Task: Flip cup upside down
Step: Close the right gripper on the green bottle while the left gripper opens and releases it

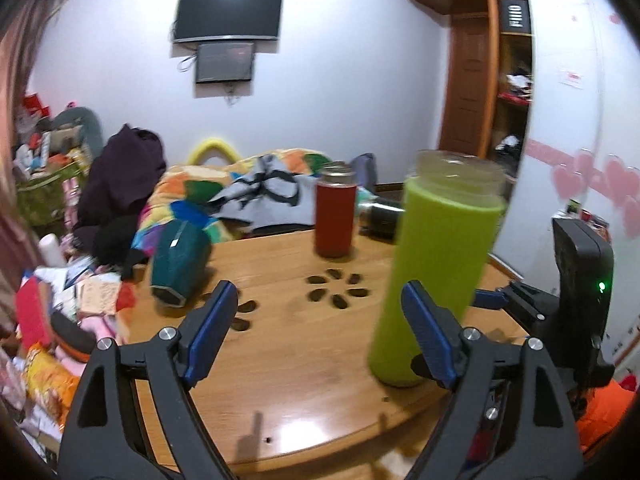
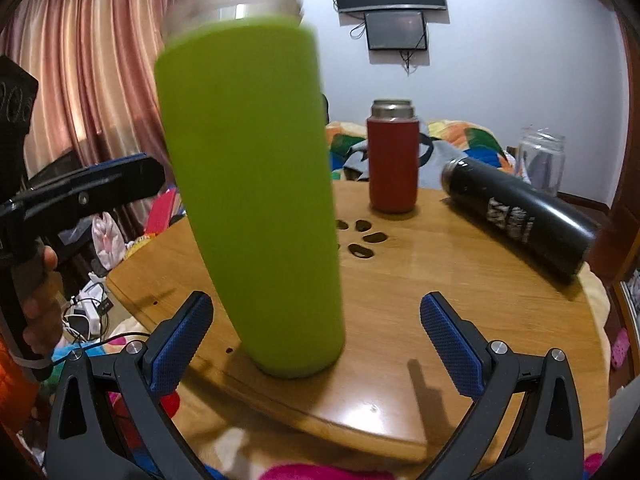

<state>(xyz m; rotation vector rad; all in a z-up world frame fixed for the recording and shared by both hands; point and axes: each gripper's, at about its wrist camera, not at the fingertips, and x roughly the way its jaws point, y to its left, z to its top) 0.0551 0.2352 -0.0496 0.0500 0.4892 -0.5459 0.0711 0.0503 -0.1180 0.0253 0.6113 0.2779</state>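
Observation:
A tall lime-green cup (image 1: 438,276) with a clear top band stands on the round wooden table (image 1: 304,376), leaning slightly and blurred. In the left wrist view it is just behind my left gripper's right finger. My left gripper (image 1: 320,336) is open and empty. In the right wrist view the green cup (image 2: 256,200) stands close in front, between and just beyond the fingers of my right gripper (image 2: 316,344), which is open and not touching it. The left gripper (image 2: 80,188) shows at the left of the cup.
A red flask (image 2: 393,160) stands at the table's far side. A black bottle (image 2: 520,212) lies on its side at the right. A dark green cup (image 1: 180,260) lies at the table's left edge. A clear jar (image 2: 542,160) stands behind. Bed and clutter surround the table.

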